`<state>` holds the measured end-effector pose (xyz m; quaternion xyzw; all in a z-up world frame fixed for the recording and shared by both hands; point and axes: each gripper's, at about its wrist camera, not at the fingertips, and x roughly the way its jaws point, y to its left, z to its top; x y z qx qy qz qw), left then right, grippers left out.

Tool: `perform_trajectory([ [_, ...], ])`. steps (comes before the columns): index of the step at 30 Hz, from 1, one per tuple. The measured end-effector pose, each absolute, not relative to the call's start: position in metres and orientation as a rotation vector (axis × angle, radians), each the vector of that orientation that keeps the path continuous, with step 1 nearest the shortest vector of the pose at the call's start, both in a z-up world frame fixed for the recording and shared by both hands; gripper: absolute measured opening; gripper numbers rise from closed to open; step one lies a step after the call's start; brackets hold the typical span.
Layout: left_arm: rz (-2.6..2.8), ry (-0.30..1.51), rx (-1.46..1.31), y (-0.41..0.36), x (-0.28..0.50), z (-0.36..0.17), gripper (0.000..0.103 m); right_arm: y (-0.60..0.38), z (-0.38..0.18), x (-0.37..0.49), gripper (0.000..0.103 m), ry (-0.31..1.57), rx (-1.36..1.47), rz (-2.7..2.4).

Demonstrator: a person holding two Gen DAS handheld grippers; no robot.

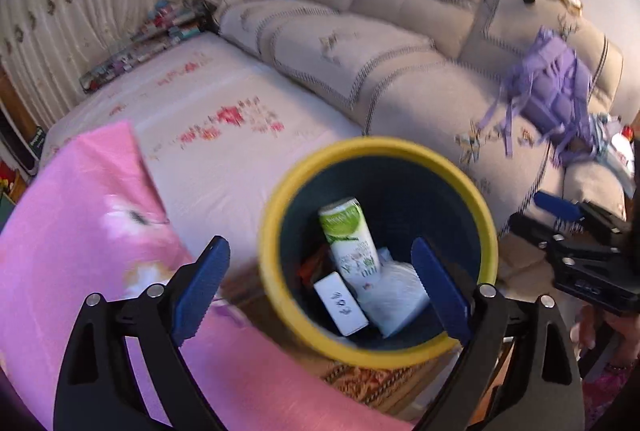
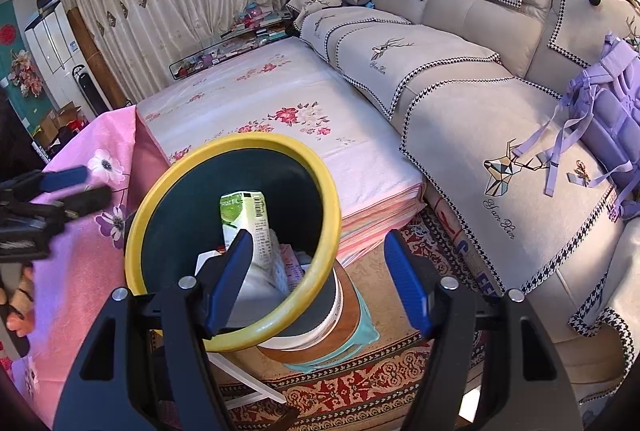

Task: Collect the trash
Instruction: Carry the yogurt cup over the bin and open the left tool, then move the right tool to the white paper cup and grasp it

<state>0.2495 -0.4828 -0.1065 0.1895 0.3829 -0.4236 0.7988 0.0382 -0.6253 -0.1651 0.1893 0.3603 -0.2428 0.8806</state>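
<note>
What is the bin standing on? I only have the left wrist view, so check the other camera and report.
Observer: The yellow-rimmed bin stands on a round brown board with a teal edge, which lies on the patterned rug.
Operator: Now give me the right gripper's fingers.
Observer: The right gripper is open and straddles the bin's near rim. One finger is inside and one outside, and neither pad is pressing on it.

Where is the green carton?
The green carton stands inside the yellow-rimmed bin, leaning over a white box. In both views the bin sits low in the middle, beside the flowered bed.
</note>
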Motion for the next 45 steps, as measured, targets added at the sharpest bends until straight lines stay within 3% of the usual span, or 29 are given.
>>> perform_trajectory([
  [7, -0.713, 0.658, 0.228, -0.331, 0.247, -0.063, 0.098, -0.593, -0.157, 0.061, 0.065, 0.774, 0.347, -0.43],
  [16, -0.254, 0.567, 0.158, -0.135, 0.257, -0.069, 0.098, -0.511, -0.131, 0.13, 0.065, 0.794, 0.25, -0.241],
  [21, -0.098, 0.551, 0.15, -0.069, 0.255, -0.08, 0.098, -0.444, -0.11, 0.184, 0.065, 0.811, 0.187, -0.074],
  [28, -0.077, 0.595, 0.086, -0.019, 0.263, -0.107, 0.098, -0.336, -0.075, 0.264, 0.065, 0.836, 0.094, 0.159],
  [37, -0.124, 0.636, 0.054, -0.015, 0.262, -0.116, 0.098, -0.192, -0.056, 0.364, 0.065, 0.917, 0.029, 0.383],
  [45, -0.117, 0.626, 0.069, -0.018, 0.259, -0.117, 0.098, -0.12, -0.079, 0.429, 0.044, 1.014, -0.025, 0.351],
])
